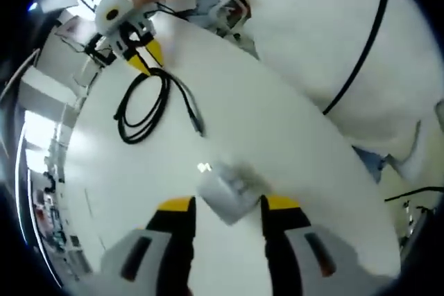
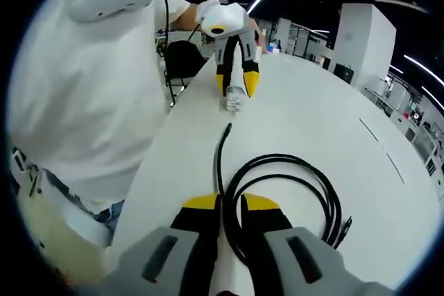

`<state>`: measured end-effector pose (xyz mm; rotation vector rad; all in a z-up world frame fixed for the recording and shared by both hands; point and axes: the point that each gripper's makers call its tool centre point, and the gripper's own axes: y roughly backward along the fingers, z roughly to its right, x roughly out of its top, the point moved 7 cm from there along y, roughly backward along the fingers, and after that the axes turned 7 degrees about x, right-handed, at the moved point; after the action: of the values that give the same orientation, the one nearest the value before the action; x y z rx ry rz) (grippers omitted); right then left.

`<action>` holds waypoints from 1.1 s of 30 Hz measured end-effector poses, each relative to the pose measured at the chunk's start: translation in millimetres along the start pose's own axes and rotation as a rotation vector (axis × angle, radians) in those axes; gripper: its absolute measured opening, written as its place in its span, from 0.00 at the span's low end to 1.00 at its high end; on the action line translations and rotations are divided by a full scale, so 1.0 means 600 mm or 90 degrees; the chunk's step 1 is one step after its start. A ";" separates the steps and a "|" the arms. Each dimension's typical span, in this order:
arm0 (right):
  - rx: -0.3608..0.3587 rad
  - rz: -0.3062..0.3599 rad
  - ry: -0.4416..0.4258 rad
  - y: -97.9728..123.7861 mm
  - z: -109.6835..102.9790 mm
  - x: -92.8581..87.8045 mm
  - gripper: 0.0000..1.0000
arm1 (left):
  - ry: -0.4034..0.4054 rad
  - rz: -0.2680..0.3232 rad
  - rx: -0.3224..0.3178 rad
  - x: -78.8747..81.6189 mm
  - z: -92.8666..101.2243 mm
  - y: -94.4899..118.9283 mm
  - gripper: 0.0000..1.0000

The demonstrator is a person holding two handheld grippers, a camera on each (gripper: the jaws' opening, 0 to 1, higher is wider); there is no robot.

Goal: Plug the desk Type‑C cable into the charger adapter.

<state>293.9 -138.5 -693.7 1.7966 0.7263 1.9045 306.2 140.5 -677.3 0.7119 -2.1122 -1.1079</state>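
Yellow-tipped jaws of the left gripper (image 1: 229, 207) stand apart around one white adapter (image 1: 227, 192), which sits between the tips on the table (image 1: 291, 143); whether the pads actually press it I cannot tell, as that part is blurred. Beyond those jaws, well ahead and to their left, lies one black cable (image 1: 146, 105), loosely coiled, with one free end trailing toward the adapter but well apart from it. In the right gripper view the right gripper (image 2: 231, 207) has its jaws drawn close about a strand of the cable (image 2: 277, 192) just at the tips, seemingly pinching it; the coil spreads to the right of the jaws, and one plug end (image 2: 227, 129) points ahead toward the adapter (image 2: 234, 98) and left gripper (image 2: 234, 84) beyond. As I judge it, the task is early: both parts are taken in hand or nearly so, but plug and adapter are not yet joined, so aligning and inserting remain. Counted: one adapter, one cable, two grippers.
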 end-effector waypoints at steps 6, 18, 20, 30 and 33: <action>0.001 -0.001 0.000 0.002 0.001 -0.001 0.10 | -0.076 0.000 -0.022 0.014 0.002 -0.001 0.43; 0.000 -0.002 -0.003 0.003 -0.001 0.000 0.10 | -0.183 -0.029 -0.063 0.012 0.002 -0.017 0.45; 0.000 -0.001 -0.004 0.003 -0.001 -0.001 0.10 | -0.186 -0.029 -0.067 0.012 0.002 -0.018 0.44; -0.001 -0.002 -0.005 0.004 0.001 -0.005 0.10 | -0.136 -0.038 -0.044 0.010 0.000 -0.016 0.39; -0.001 -0.001 -0.003 0.003 0.001 -0.004 0.10 | -0.096 -0.056 -0.033 0.008 -0.002 -0.017 0.39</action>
<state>294.7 -141.1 -694.4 1.7988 0.7252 1.8981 305.7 131.6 -684.1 0.7230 -2.1863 -1.2961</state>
